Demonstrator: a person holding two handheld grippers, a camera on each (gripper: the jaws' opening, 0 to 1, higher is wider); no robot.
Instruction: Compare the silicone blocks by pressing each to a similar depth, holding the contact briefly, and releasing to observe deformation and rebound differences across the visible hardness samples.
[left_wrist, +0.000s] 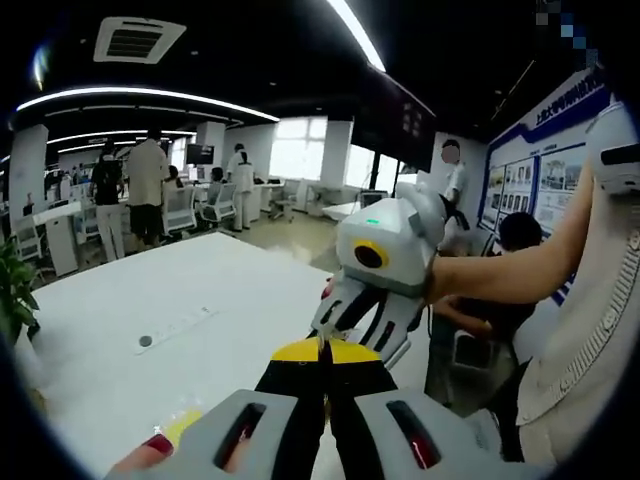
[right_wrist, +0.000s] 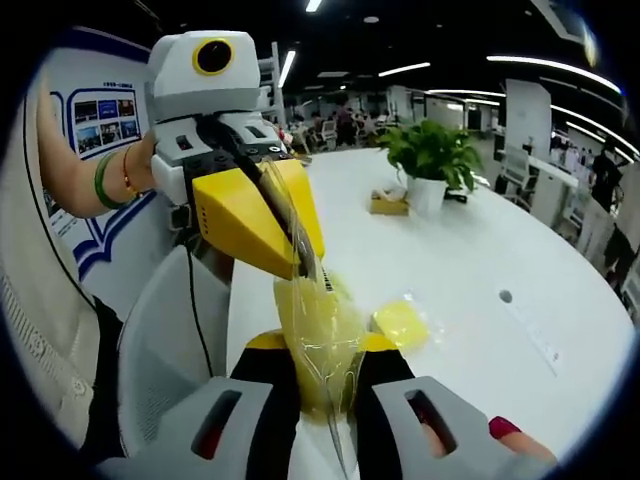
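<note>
A clear, yellow-tinted plastic bag hangs upright between both grippers above the near edge of the white table. My right gripper is shut on its lower part. My left gripper comes in from the upper left, its yellow jaws shut on the bag's top edge. A flat yellow silicone block in a clear wrap lies on the table just right of the bag. In the left gripper view, my left gripper has its yellow tips together, and the right gripper reaches down right behind them.
A potted plant and a small tan box stand farther back on the table. A flush socket strip lies in the tabletop. A grey chair is at the table's left edge. Several people stand in the office behind.
</note>
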